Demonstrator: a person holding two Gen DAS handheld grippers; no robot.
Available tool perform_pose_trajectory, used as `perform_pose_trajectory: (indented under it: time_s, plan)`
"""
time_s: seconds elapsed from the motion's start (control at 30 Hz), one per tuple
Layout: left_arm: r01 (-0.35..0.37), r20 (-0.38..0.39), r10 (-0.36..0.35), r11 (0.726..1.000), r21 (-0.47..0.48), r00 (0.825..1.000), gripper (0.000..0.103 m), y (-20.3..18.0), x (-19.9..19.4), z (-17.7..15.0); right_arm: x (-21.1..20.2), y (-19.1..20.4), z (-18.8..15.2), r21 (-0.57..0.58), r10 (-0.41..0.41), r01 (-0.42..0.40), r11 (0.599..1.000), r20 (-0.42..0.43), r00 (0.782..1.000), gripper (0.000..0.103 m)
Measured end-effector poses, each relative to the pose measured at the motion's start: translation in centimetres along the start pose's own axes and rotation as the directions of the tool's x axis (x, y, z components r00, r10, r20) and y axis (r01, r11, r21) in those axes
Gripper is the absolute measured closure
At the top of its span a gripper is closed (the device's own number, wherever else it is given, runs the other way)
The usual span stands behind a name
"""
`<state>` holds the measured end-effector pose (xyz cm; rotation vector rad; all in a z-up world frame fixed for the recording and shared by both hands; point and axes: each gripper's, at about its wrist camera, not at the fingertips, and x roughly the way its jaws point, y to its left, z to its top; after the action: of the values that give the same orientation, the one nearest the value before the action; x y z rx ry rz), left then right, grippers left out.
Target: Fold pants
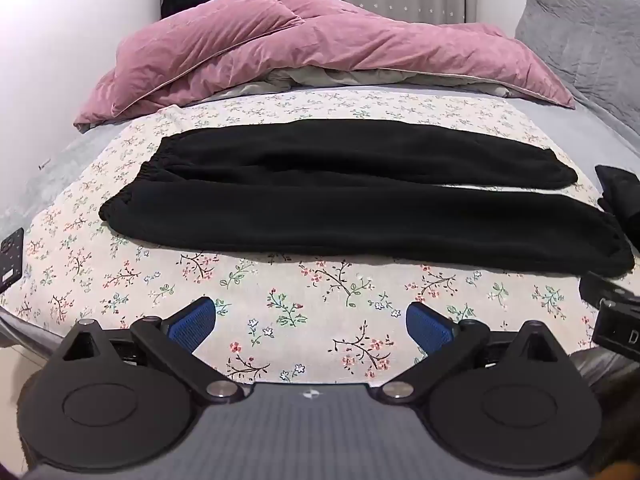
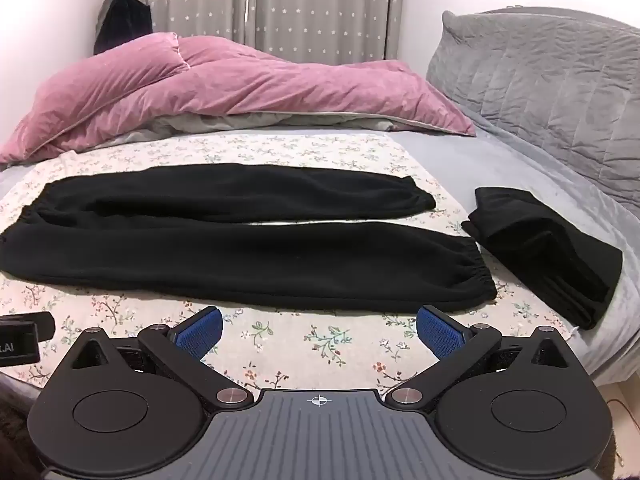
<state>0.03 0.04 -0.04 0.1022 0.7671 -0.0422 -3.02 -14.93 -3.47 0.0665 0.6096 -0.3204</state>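
Both my grippers, left gripper (image 1: 311, 322) and right gripper (image 2: 319, 332), hover with blue-padded jaws spread wide and holding nothing over the floral-print cotton sheet (image 1: 280, 304). Beyond them, black fleece pants (image 2: 240, 248) lie flat, legs side by side, waistband leftward; a folded black garment (image 2: 548, 264) sits just right of the cuffs.

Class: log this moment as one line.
pants: flat, unfolded | left gripper: jaws open, empty | right gripper: jaws open, empty | folded garment: right of pants
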Motion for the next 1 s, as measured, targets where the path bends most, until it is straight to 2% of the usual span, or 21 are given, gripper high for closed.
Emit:
perform_pose_trajectory:
  time_s: [0.1, 0.13, 0.17, 0.4, 1.0]
  plan:
    - [0.002, -0.012, -0.002, 1.0, -0.002, 1.0, 0.0, 0.4, 0.1, 0.0, 0.4, 0.2, 0.1, 0.005, -0.001, 0.001, 1.0, -0.001, 1.0, 0.0]
    - [0.002, -0.015, -0.002, 1.0, -0.003, 1.0, 0.0, 0.5, 0.2, 0.0, 0.2, 0.0, 0.0, 0.015, 0.011, -0.011, 1.0, 0.023, 1.0, 0.0]
    - [-0.024, -0.021, 0.025, 0.999, 0.03, 0.999, 0.0, -0.5, 0.2, 0.2, 0.1, -0.1, -0.1, 0.015, 0.013, -0.014, 1.0, 0.034, 0.999, 0.0]
    - [-0.014, 0.007, 0.014, 1.0, 0.018, 1.0, 0.0, -0.3, -0.1, 0.2, -0.5, -0.7, -0.2, 0.023, 0.027, -0.027, 0.999, 0.023, 0.999, 0.0]
    - [-0.024, 0.018, 0.023, 0.999, 0.028, 1.0, 0.0, -0.7, -0.3, 0.1, 0.1, -0.3, -0.2, -0.006, 0.025, -0.025, 1.0, 0.017, 1.0, 0.0]
